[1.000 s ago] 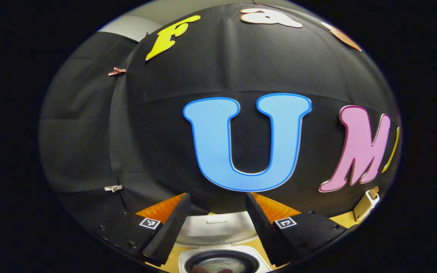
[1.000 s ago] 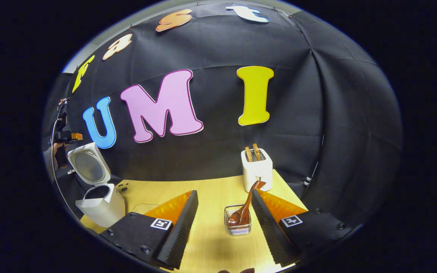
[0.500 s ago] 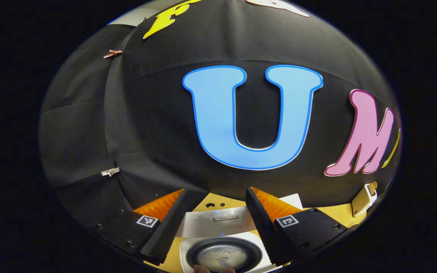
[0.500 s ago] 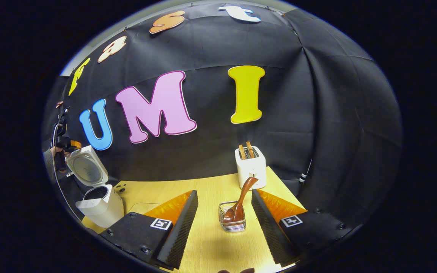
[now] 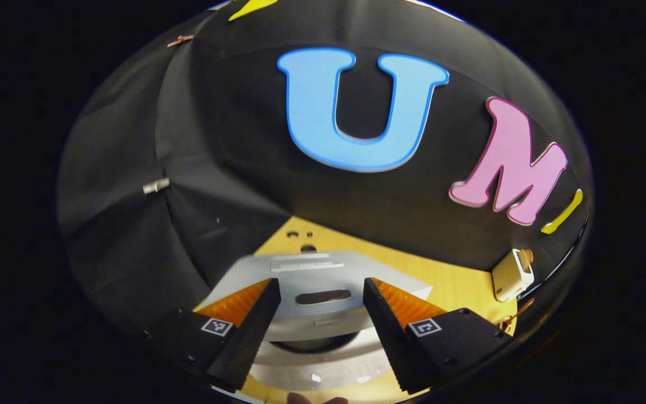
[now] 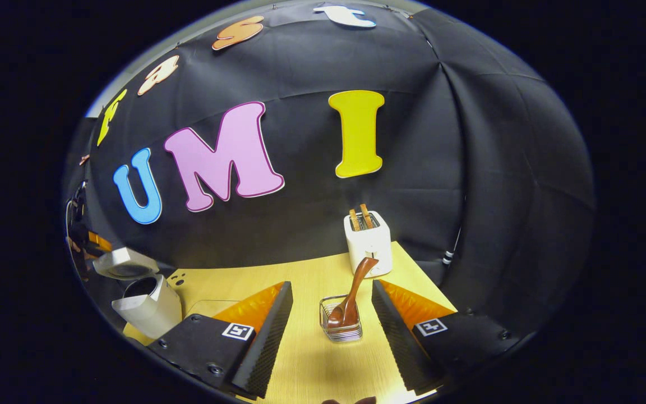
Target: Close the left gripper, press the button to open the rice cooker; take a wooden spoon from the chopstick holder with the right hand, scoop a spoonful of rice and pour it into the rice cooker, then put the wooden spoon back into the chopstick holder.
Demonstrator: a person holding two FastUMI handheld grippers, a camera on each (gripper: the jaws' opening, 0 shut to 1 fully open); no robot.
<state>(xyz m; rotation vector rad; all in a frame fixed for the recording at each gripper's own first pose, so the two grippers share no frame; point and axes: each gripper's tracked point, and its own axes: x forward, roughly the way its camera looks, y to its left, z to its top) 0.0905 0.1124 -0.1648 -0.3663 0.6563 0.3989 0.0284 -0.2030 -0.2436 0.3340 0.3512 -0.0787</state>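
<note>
Presently, item one: rice cooker (image 6: 146, 306), white, at 9 o'clock of the right gripper view, lid (image 6: 124, 264) tipped about halfway over the pot. From the left gripper view the same lid (image 5: 314, 289) lies just beyond the left gripper (image 5: 320, 306), whose fingers stand apart with nothing between them.

Item two: chopstick holder (image 6: 341, 322), a clear wire-sided cup on the wooden table (image 6: 306, 359), dead ahead at 12 o'clock of the right gripper (image 6: 331, 331), jaws wide, holding nothing.

Item three: wooden spoon (image 6: 351, 297), bowl down in the holder, handle leaning toward 1 o'clock.

Handling note, as judgement: the spoon looks returned, and the lid is coming down. Guide it squarely from above, letting it fall gently.

Count: one cooker, one holder, one spoon, one toaster (image 6: 368, 244), two slices in it, two grippers.
</note>
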